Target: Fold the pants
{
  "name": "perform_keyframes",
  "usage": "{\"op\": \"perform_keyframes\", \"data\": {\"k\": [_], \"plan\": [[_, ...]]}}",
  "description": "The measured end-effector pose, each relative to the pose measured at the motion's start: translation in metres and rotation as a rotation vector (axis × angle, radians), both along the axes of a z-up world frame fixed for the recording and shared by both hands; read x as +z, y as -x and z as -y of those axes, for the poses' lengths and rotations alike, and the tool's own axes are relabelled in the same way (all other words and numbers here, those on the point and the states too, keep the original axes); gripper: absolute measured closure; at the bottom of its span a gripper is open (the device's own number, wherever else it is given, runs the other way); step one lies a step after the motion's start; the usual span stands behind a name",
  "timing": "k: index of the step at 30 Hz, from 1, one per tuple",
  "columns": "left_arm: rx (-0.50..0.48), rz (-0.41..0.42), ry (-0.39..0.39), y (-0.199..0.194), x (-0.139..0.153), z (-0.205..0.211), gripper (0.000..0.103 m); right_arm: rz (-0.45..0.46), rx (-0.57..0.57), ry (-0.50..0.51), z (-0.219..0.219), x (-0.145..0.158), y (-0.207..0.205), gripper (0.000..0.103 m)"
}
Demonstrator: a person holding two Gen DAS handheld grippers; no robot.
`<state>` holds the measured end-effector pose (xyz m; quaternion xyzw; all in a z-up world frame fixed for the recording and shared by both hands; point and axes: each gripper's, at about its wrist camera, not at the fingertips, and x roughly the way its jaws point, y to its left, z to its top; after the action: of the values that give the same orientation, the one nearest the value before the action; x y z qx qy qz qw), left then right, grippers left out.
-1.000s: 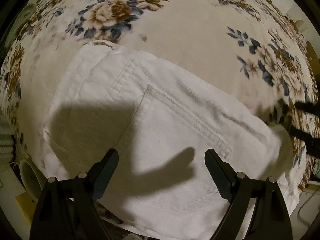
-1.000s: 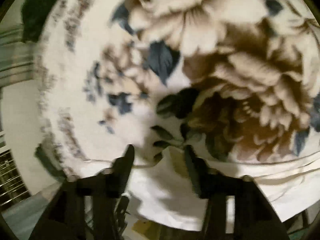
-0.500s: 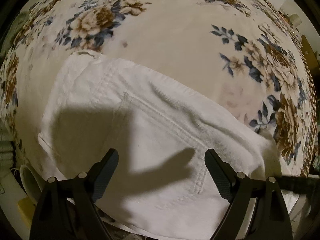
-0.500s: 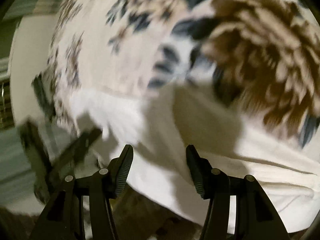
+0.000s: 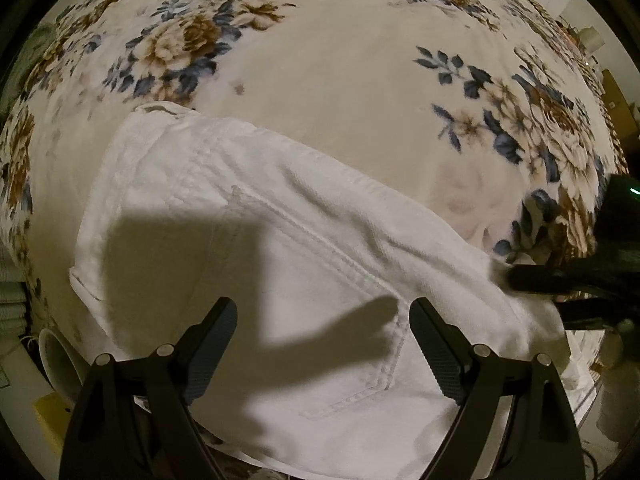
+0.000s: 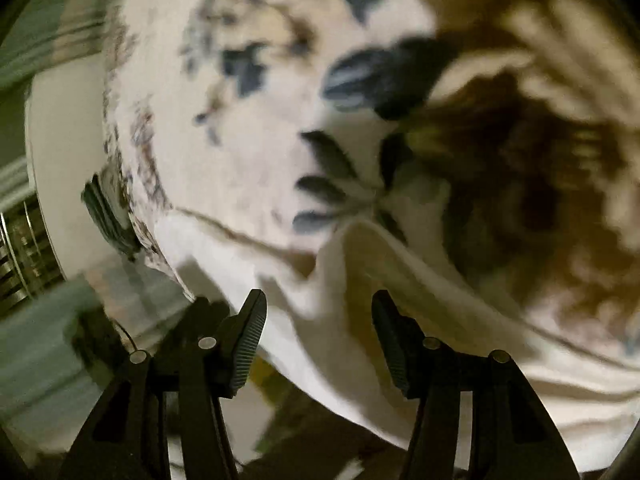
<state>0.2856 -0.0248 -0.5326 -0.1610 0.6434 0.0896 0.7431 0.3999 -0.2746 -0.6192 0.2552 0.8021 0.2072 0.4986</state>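
Note:
White pants (image 5: 280,240) lie folded on a floral blanket, back pocket seam facing up. My left gripper (image 5: 324,316) hovers straight above them, open wide, nothing between its fingers. My right gripper (image 5: 540,296) shows as dark fingers at the right corner of the pants. In the right wrist view the right gripper (image 6: 319,304) is open, slanting down at the pants' edge (image 6: 420,280). A raised fold of white cloth sits just ahead of and between the fingers. The pads do not press on it. This view is blurred.
The floral blanket (image 5: 340,80) covers the bed all around the pants. A white round container (image 5: 56,356) and a yellow item (image 5: 48,412) sit below the bed's lower left edge. Boxes (image 5: 616,92) stand at the far right. The bed edge (image 6: 132,208) drops off at left.
The right gripper has swung round and dropped to the corner of the pants, now reaching in from the right in the left wrist view. The left gripper has stayed above the pants, still open.

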Motion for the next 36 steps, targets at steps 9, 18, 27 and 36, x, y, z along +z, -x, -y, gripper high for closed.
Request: {"op": "perform_keyframes", "data": {"k": [9, 18, 27, 36], "plan": [[0.009, -0.027, 0.024, 0.001, -0.014, -0.003, 0.015, 0.184, -0.064, 0.210, 0.008, 0.053, -0.032, 0.089], [0.013, 0.007, 0.043, -0.007, 0.003, -0.003, 0.015, 0.062, 0.125, 0.136, 0.025, 0.075, 0.032, 0.079], [-0.091, 0.026, 0.030, -0.023, 0.013, 0.035, 0.015, 0.179, -0.224, 0.314, 0.096, 0.057, 0.017, 0.079], [-0.324, -0.028, -0.024, -0.070, -0.026, 0.122, 0.015, 0.076, -0.202, 0.352, 0.155, 0.061, 0.106, 0.073]]}}
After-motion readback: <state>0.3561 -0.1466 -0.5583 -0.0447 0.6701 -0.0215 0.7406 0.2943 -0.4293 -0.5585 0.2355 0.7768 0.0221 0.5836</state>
